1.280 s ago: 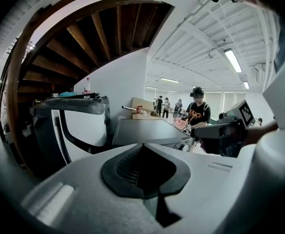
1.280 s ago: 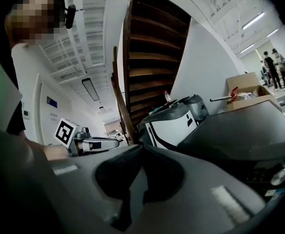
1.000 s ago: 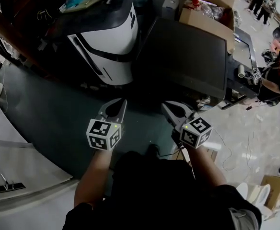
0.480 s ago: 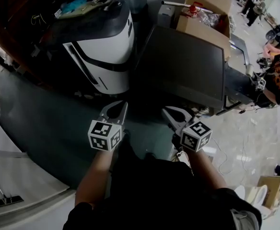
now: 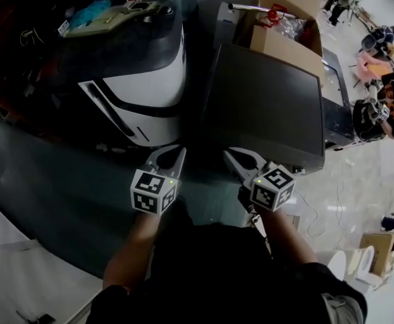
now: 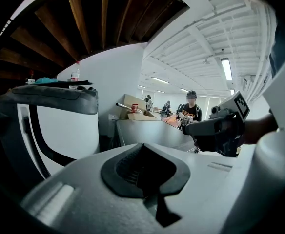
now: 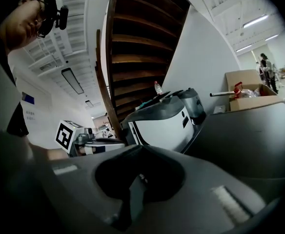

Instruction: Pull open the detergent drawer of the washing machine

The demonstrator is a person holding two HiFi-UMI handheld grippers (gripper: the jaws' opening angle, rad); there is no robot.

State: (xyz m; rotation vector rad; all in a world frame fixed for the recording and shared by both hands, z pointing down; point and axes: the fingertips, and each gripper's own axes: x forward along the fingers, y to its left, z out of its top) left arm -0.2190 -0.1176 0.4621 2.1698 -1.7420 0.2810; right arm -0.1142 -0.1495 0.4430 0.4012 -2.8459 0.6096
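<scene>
Looks like a large open workshop or test hall. Shows in the appliances [image 5: 143, 93] standing loose on a pale polished floor [image 5: 366, 174], with cables [image 5: 315, 218] trailing at the right and an open cardboard box [image 5: 288, 25] at the top. Holds more people [image 5: 386, 100] at work along the upper right edge. Has a high white beamed ceiling [image 6: 201, 38] with strip lights [image 6: 226, 68], plus the bare underside of wooden stairs [image 7: 142, 43].

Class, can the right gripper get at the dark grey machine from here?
Probably yes: the right gripper is close before the dark grey machine with nothing between them, though its jaws are shut.
</scene>
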